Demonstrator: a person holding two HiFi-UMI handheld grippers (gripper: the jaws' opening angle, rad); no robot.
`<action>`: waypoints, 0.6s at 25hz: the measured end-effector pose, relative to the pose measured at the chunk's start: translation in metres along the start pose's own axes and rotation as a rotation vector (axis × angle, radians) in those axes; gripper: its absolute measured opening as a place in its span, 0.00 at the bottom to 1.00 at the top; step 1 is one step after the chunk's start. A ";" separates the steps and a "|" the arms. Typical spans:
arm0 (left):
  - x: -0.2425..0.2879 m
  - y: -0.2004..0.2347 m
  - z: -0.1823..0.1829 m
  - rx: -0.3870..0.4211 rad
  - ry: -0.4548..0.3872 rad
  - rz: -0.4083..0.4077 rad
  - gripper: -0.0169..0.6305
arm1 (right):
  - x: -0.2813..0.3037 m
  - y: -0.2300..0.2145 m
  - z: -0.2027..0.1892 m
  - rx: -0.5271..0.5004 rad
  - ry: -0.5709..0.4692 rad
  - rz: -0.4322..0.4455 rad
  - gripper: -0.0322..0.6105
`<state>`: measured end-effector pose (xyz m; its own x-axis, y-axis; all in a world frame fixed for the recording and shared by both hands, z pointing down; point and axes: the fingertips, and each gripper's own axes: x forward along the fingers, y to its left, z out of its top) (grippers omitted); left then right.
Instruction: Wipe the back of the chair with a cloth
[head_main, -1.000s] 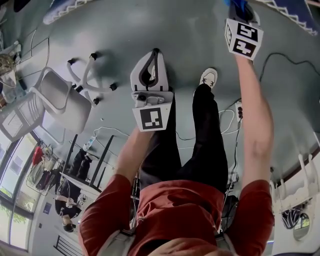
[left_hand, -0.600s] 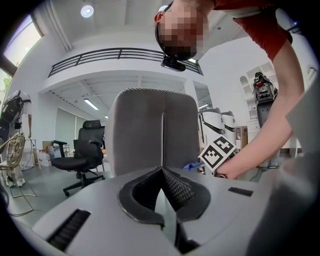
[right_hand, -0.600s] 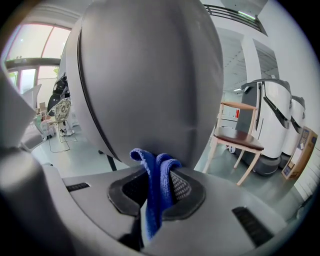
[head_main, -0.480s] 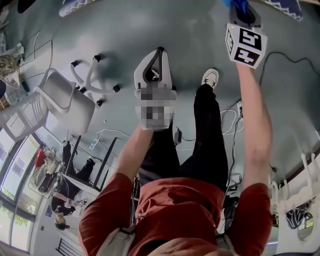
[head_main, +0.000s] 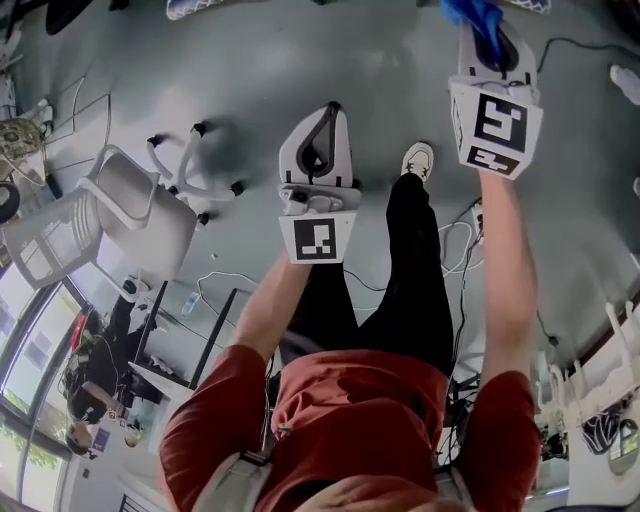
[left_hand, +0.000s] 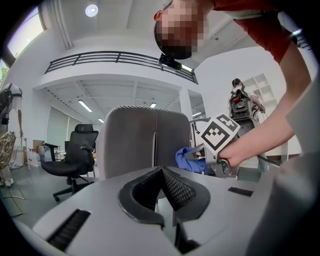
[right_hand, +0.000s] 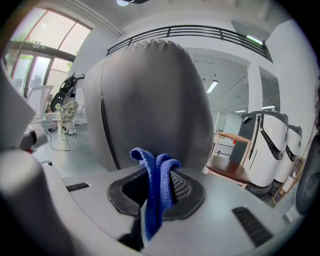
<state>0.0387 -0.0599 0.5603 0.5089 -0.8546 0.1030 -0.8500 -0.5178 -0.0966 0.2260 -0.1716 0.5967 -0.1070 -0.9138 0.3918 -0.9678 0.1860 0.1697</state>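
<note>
We pinch the blue cloth (right_hand: 156, 192) in our right gripper's (right_hand: 159, 176) closed fingers, the grey chair back (right_hand: 150, 100) looming near at twelve o'clock. Our left gripper (left_hand: 161, 172), at eight o'clock, has fingers together, empty.

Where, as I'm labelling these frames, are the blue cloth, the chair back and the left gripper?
blue cloth (right_hand: 156, 186): right gripper view, the fold pinched between the jaws.
chair back (right_hand: 150, 95): right gripper view, middle of its grey panel.
left gripper (left_hand: 161, 171): left gripper view, where its shut jaw tips meet.
</note>
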 end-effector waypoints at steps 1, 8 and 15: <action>-0.002 -0.001 0.003 0.003 -0.003 -0.004 0.05 | -0.008 0.000 0.011 -0.004 -0.018 0.004 0.13; -0.016 0.004 0.020 0.003 -0.012 0.002 0.05 | -0.056 0.012 0.080 -0.090 -0.072 0.019 0.13; -0.020 -0.002 0.029 -0.003 -0.024 -0.016 0.05 | -0.075 0.011 0.106 -0.097 -0.098 0.027 0.13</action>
<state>0.0342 -0.0428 0.5302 0.5256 -0.8469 0.0807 -0.8421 -0.5314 -0.0921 0.1993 -0.1392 0.4729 -0.1586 -0.9381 0.3080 -0.9383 0.2403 0.2487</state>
